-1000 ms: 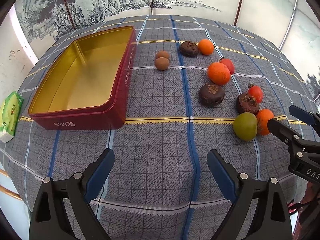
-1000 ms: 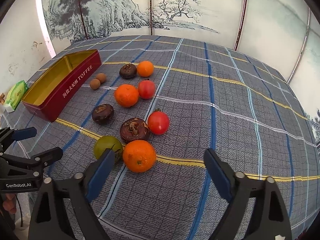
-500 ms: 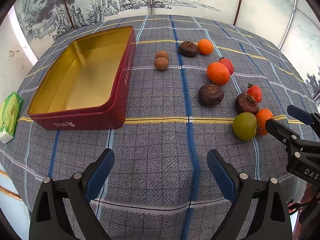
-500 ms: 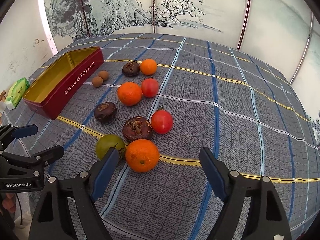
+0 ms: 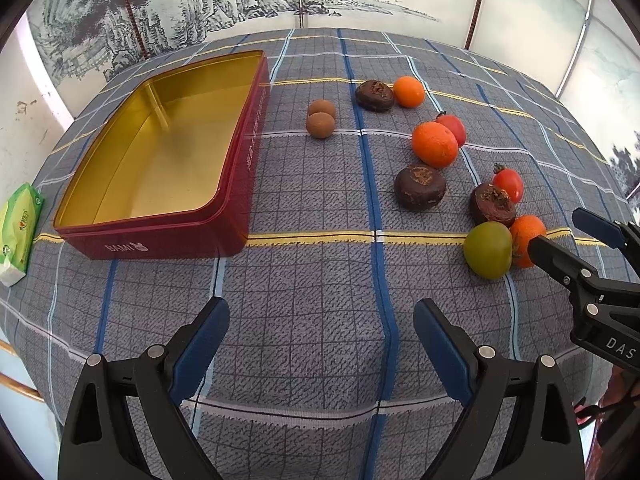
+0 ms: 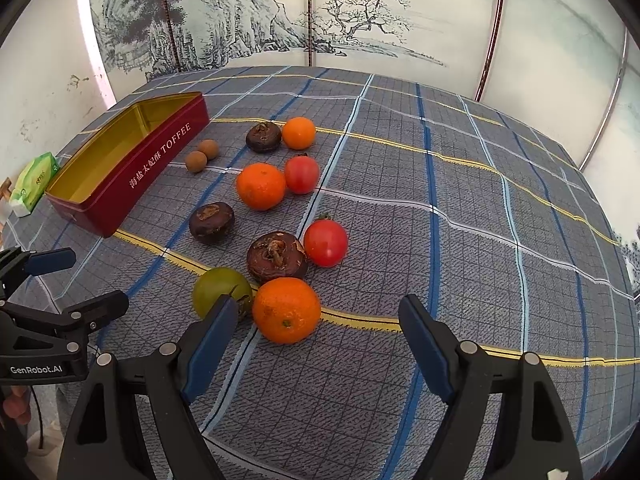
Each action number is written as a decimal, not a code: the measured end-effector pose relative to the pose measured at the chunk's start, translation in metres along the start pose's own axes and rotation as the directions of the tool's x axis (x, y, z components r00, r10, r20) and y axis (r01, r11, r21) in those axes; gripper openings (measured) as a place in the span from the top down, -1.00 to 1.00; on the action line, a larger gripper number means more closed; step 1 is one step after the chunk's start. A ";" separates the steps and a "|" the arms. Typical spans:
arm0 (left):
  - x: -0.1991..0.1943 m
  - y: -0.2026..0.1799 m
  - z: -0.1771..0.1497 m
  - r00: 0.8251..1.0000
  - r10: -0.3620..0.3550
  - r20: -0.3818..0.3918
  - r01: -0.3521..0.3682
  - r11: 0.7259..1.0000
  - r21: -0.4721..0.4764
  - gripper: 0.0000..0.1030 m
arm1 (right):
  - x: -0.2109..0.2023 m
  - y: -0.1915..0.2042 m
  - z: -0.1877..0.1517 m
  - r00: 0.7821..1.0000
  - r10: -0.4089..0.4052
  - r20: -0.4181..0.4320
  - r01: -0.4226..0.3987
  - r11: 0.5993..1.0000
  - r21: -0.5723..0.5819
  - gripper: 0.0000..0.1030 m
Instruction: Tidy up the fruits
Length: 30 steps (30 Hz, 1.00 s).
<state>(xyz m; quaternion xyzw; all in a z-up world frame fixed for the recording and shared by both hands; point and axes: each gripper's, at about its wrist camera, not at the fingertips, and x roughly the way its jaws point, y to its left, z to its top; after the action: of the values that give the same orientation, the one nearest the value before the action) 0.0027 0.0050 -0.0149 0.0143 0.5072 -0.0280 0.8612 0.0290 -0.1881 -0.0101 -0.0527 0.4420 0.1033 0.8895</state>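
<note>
Painted screens with ink trees stand behind a surface [image 6: 460,216] draped in grey plaid cloth, on which the fruit is laid out loose. From the right wrist view, the right gripper [image 6: 318,320] is seen with its jaws standing well apart and nothing pressed between them, though they have just been closing a little; the nearest orange [image 6: 286,310] lies just beyond the tips, slightly toward eleven o'clock, closer to the left finger than to the right one. Touching that orange at about ten o'clock is a green fruit [image 6: 218,294], partly hidden by the left finger, and a dark brown fruit [image 6: 276,256] sits directly behind at twelve. Farther out, toward ten o'clock, the red tin [image 6: 160,156] lies empty, its long axis running away up the cloth. The left gripper [image 5: 322,326] is held wide open and empty over bare cloth, with the tin at about eleven o'clock and the fruit cluster well off toward two. The right hand is judged the nearer for the first pick; a small shift leftward would be needed so the orange is centred between the jaws without the green fruit being nudged.
</note>
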 end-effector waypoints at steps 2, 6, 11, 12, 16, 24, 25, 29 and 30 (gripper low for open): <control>0.000 0.000 0.000 1.000 -0.002 0.002 0.002 1.000 0.000 -0.79 | 0.001 0.001 -0.001 1.000 0.001 -0.002 -0.001 1.000 -0.002 -0.48; 0.000 0.000 -0.001 1.000 -0.007 0.001 0.007 1.000 0.005 -0.78 | 0.004 -0.001 -0.003 1.000 0.010 -0.023 -0.010 1.000 -0.002 -0.29; -0.001 -0.003 -0.001 1.000 -0.017 0.006 0.017 1.000 0.017 -0.71 | 0.007 -0.002 -0.003 0.999 0.028 -0.030 -0.028 1.000 -0.004 -0.27; -0.001 -0.003 -0.001 1.000 -0.019 0.008 0.019 1.000 0.020 -0.71 | 0.008 0.000 -0.003 0.999 0.031 -0.031 -0.031 0.999 -0.009 -0.26; -0.003 -0.008 0.000 0.999 -0.031 0.016 0.030 0.999 0.037 -0.69 | 0.014 0.003 -0.004 0.998 0.053 -0.043 -0.054 0.998 -0.012 -0.14; -0.007 -0.015 0.003 0.998 -0.058 0.030 0.055 0.996 0.067 -0.66 | 0.029 0.004 -0.005 0.992 0.112 -0.062 -0.111 0.994 0.020 0.29; -0.006 -0.016 0.004 0.998 -0.061 0.028 0.059 0.996 0.069 -0.64 | 0.029 0.004 -0.005 0.992 0.113 -0.057 -0.112 0.993 0.025 0.29; -0.005 -0.024 0.006 0.996 -0.082 0.022 0.080 0.993 0.084 -0.60 | 0.029 -0.001 -0.006 0.992 0.111 -0.054 -0.109 0.993 0.040 0.30; -0.005 -0.025 0.006 0.996 -0.087 0.023 0.084 0.992 0.088 -0.60 | 0.028 -0.004 -0.006 0.993 0.104 -0.051 -0.102 0.994 0.045 0.30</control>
<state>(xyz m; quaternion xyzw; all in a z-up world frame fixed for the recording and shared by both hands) 0.0039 -0.0201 -0.0071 0.0297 0.4939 -0.0873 0.8646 0.0415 -0.1891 -0.0359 -0.0139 0.4697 0.1382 0.8718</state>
